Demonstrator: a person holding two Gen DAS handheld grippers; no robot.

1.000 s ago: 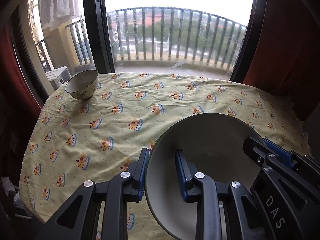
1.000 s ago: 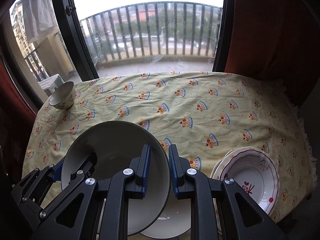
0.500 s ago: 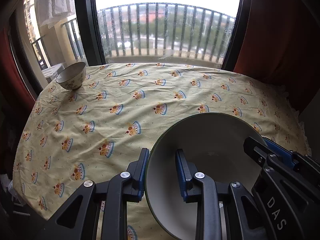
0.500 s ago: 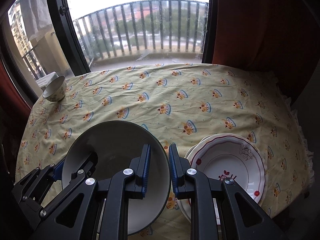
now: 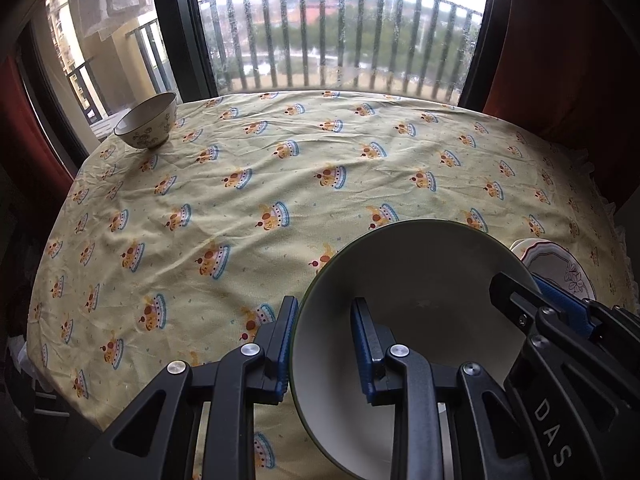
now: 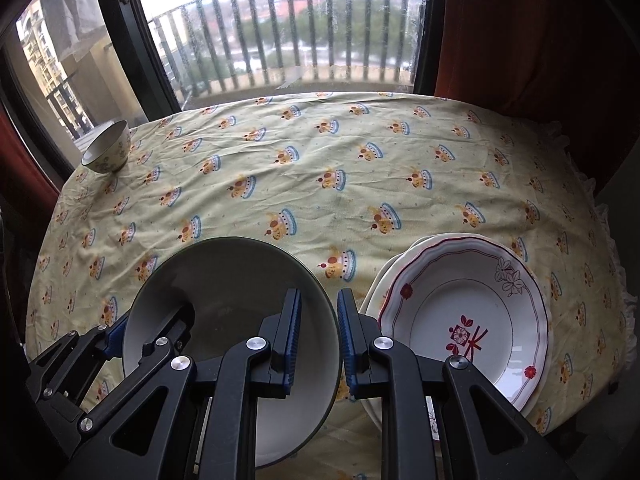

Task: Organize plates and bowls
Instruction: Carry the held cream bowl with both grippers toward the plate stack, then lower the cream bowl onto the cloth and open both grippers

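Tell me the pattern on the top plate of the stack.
White, with a scalloped dark red rim line, red flowers and a line-drawn blossom; the top plate shows best in the right wrist view.

The big bowl [image 5: 408,280] runs off the bottom edge in the left wrist view, so its near rim is cut off. The red-trimmed plate [image 5: 560,268] peeks out behind it (only a small slice shows there). In the right wrist view, the plates under the top plate [image 6: 464,320] are mostly covered.
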